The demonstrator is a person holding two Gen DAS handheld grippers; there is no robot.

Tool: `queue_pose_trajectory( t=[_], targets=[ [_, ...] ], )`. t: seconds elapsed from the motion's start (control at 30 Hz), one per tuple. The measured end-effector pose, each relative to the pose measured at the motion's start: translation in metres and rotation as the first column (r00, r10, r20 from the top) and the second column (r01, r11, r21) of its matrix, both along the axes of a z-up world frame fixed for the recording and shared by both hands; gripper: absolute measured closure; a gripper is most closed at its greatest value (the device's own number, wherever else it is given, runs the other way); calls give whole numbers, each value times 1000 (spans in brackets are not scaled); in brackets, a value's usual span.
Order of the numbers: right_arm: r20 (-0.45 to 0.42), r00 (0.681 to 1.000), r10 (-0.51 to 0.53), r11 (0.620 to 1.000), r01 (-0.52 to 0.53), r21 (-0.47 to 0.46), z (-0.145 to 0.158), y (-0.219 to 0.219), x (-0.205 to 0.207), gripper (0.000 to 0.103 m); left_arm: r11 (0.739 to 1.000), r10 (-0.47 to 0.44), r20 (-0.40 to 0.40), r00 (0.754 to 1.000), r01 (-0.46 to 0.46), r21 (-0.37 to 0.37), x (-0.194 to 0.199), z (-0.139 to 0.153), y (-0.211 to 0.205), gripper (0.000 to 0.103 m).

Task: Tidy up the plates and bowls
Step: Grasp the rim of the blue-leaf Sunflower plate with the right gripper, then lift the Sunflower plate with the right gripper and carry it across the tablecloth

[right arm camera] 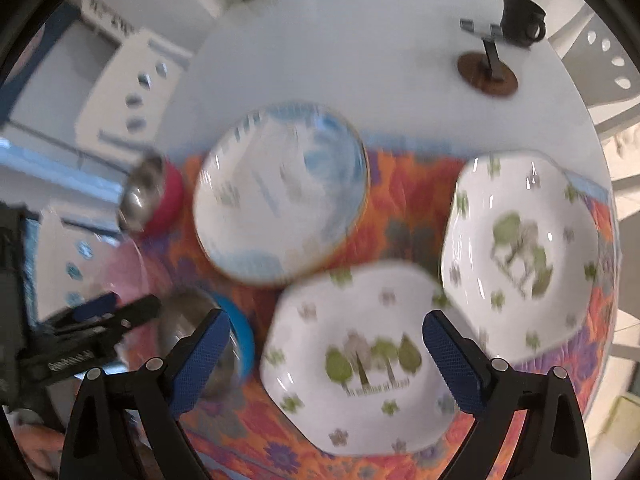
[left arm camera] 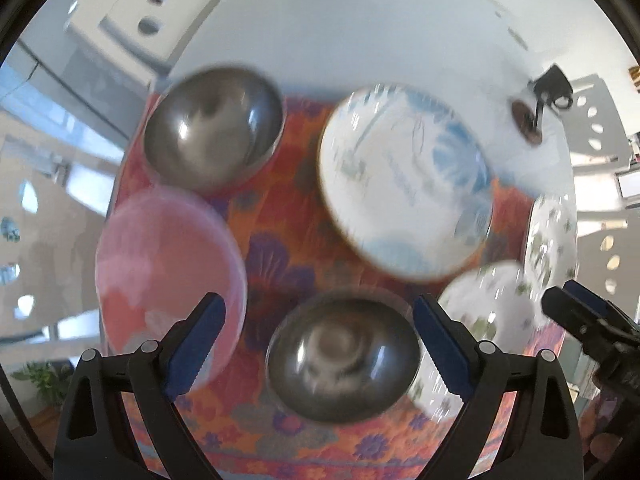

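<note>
The left gripper [left arm camera: 318, 344] has its fingers [left arm camera: 198, 344] spread wide and released, with nothing between the pads. It hangs above the worktop and looks down steeply. Directly under the gap between the fingers lies one steel bowl [left arm camera: 342, 360], not touched by either finger. The left finger overlaps in the view the pink plate [left arm camera: 168, 276], but I cannot tell if it is touching.

The right gripper [right arm camera: 326, 360] is also released, fingers [right arm camera: 452, 360] wide apart, and it is also held over the cloth looking down. Between its fingers lies a white plate with green trees [right arm camera: 360, 360], apart from both pads. The left gripper shows at the left edge of the right wrist view, a little lower.

Counted together, there are two steel bowls: the near one, with a blue outside, and a second steel bowl [left arm camera: 214, 128] further away, with a red outside in the right wrist view. There are two white tree plates: the near one and a second tree plate [right arm camera: 524, 252] just beside it, to the right. There is one round blue and white plate [left arm camera: 408, 184] in the middle, and one pink plate. All six lie on an orange flowered cloth [left arm camera: 280, 240] on the white worktop [right arm camera: 360, 60].

Far on the worktop stand a black mug [right arm camera: 522, 20] and a small stand on a brown disc [right arm camera: 488, 70], well apart from the dishes. The frames are blurred.
</note>
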State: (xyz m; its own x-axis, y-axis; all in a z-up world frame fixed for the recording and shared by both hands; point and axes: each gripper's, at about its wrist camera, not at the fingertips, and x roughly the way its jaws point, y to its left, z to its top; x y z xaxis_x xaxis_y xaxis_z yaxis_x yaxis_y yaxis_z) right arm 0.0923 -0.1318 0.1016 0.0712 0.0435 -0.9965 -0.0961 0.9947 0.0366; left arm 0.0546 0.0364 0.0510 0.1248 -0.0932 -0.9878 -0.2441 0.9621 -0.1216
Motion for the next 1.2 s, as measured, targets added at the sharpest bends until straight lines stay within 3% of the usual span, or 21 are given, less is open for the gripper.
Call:
queue_pose_trajectory(
  t=[0.13,0.23,0.33,0.53,0.7,0.93,1.2],
  targets=[
    [39,999,-1,1000,0,25,-13,3,42,18,999,8,-16,1000,-8,-53,35,-15,-8,10],
    [4,999,-34,998,34,44,-41,3,69,27,998,9,-59,998,-13,-68,44,-35,-19,17],
    [-28,998,-54,998,56,41,-69,-3,82,30,999,5,-96,995,-10,-44,48,-50,-26,20],
    [-19,998,-53,998,54,42,-102,-9,96,32,996,21,-137,990,-32,-80,56,-74,-25,31],
    [-55,998,-22,996,26,80,-125,-7,102,50,996,1,-152,988,-14,-90,65,-89,-32,34],
    [-8,998,61,994,-61,89,-127,0,107,58,998,-15,-169,985,5,-60,76,-109,-39,34],
    [-4,985,174,984,-174,25,-122,5,106,58,996,-86,-107,991,82,-43,78,-91,-51,33]
  ],
)
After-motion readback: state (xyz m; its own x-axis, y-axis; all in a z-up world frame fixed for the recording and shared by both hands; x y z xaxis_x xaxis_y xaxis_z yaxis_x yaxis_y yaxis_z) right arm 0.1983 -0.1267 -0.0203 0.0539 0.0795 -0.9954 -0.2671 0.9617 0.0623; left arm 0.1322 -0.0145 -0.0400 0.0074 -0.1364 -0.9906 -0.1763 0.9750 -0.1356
